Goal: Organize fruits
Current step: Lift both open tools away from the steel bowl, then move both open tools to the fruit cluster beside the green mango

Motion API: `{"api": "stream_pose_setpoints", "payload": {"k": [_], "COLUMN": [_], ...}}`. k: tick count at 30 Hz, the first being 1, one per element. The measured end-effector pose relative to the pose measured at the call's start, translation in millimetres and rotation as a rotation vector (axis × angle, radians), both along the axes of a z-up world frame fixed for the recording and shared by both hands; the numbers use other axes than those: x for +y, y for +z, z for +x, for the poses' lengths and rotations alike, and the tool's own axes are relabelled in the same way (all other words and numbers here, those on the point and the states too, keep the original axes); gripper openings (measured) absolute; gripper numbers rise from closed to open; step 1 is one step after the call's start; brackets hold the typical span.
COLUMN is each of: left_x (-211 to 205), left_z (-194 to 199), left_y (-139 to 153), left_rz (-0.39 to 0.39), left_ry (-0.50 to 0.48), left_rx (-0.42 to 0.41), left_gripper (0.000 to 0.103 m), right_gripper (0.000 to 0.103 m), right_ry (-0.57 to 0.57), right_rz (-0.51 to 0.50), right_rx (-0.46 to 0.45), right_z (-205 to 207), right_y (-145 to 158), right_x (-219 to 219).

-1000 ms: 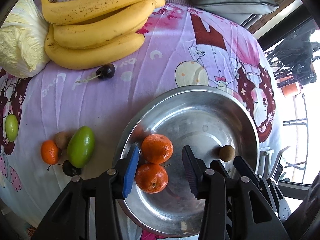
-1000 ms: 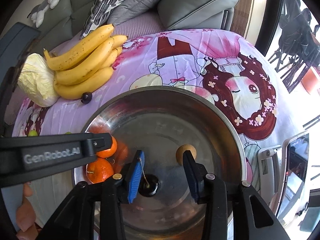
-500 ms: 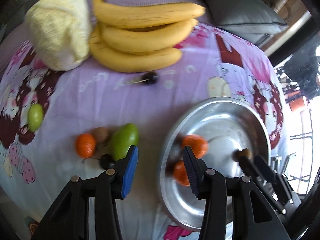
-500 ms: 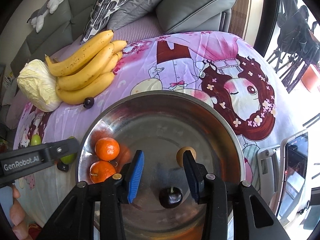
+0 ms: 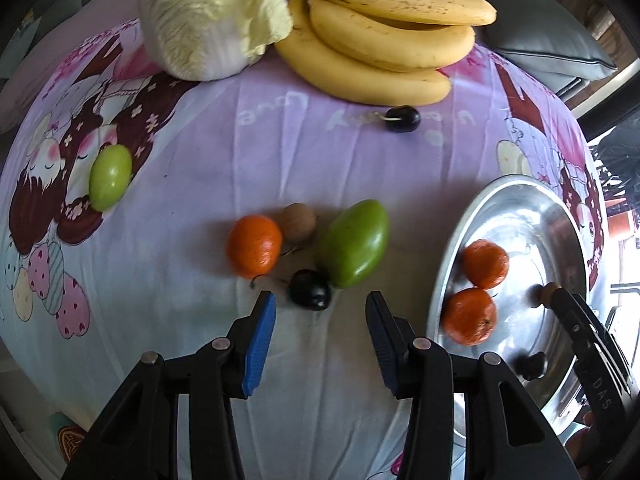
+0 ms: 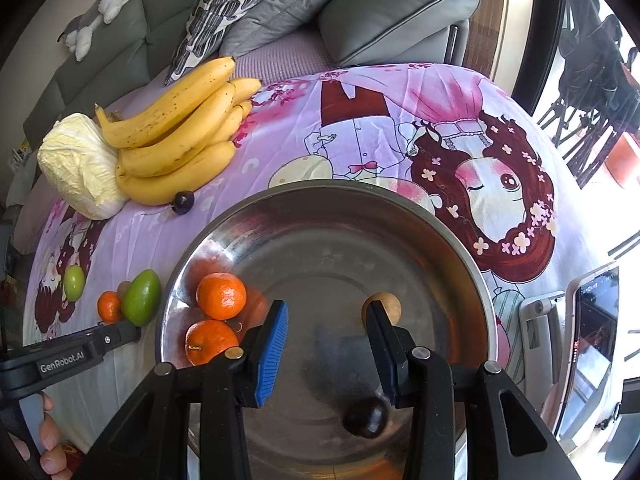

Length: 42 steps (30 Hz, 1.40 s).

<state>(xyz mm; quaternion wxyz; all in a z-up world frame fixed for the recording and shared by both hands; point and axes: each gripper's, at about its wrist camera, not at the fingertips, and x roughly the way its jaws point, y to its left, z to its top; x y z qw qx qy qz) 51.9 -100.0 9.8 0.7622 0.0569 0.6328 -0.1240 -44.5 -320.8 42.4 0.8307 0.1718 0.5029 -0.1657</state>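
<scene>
A steel bowl (image 6: 460, 248) (image 5: 568, 220) on the pink cloth holds two tangerines (image 6: 221, 295) (image 5: 485, 263), a brown longan (image 6: 386, 305) and a dark cherry (image 6: 366, 416). My right gripper (image 6: 326, 350) is open and empty above the bowl. My left gripper (image 5: 320, 340) is open and empty just short of a dark cherry (image 5: 310, 290), a green mango (image 5: 354, 248), a tangerine (image 5: 255, 245) and a brown longan (image 5: 298, 222) on the cloth. A small green fruit (image 5: 110, 176) lies far left.
A bunch of bananas (image 5: 384, 36) and a cabbage (image 5: 212, 12) lie at the back, with another cherry (image 5: 402, 119) in front of the bananas. Sofa cushions (image 6: 392, 12) lie behind. A phone on a stand (image 6: 592, 332) is at the right.
My left gripper has swung left out of the bowl to the fruit on the cloth. My right gripper has drawn back, leaving the cherry in the bowl.
</scene>
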Motion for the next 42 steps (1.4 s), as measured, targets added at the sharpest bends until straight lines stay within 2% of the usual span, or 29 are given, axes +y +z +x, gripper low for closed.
{"api": "stream_pose_setpoints", "payload": {"k": [6,7,8,11,13,15,19,21,23,32,42], "left_x": [5.5,6.1,6.9,3.2,2.6,5.8,4.5,2.6,1.0,-0.3,6.6], "left_z": [-2.3,-3.1,-4.1,-3.6,-3.7,-3.9,-4.9,-5.0,-6.3,-6.3,-4.3], "left_y": [0.8,1.4,2.5,3.3,4.1,6.5,8.8,8.7,8.5,7.3,11.1], "left_rz": [-0.005,-0.004,0.000,0.006,0.004,0.008,0.015,0.017,0.014,0.008,-0.018], "left_ry": [0.003,0.002,-0.001,-0.009,-0.010,-0.012,-0.020,-0.027,-0.031,-0.046,-0.043], "left_rx": [0.005,0.005,0.001,-0.015,-0.017,-0.028,-0.041,-0.042,-0.045,-0.059,-0.067], "left_gripper": [0.048,0.050,0.057,0.060,0.064,0.076,0.080,0.088,0.091,0.095,0.095], "right_gripper": [0.044,0.044,0.045,0.061,0.063,0.070,0.078,0.082,0.083,0.101,0.103], "right_ry": [0.003,0.004,0.005,0.009,0.014,0.019,0.027,0.030,0.033,0.053,0.087], "right_rz": [-0.002,-0.005,-0.011,-0.011,-0.014,-0.015,-0.003,0.000,0.003,0.004,0.004], "right_rx": [0.001,0.003,0.002,-0.017,-0.024,-0.022,-0.008,-0.003,-0.006,-0.009,-0.025], "right_z": [0.2,0.5,0.7,0.6,0.9,1.8,3.7,4.0,3.7,5.0,7.4], "right_y": [-1.3,-1.4,-0.9,2.1,3.5,3.0,-1.1,-2.7,-2.5,-3.2,-2.4], "right_x": [0.8,1.0,1.4,2.2,2.9,3.5,4.1,4.6,4.6,7.6,15.0]}}
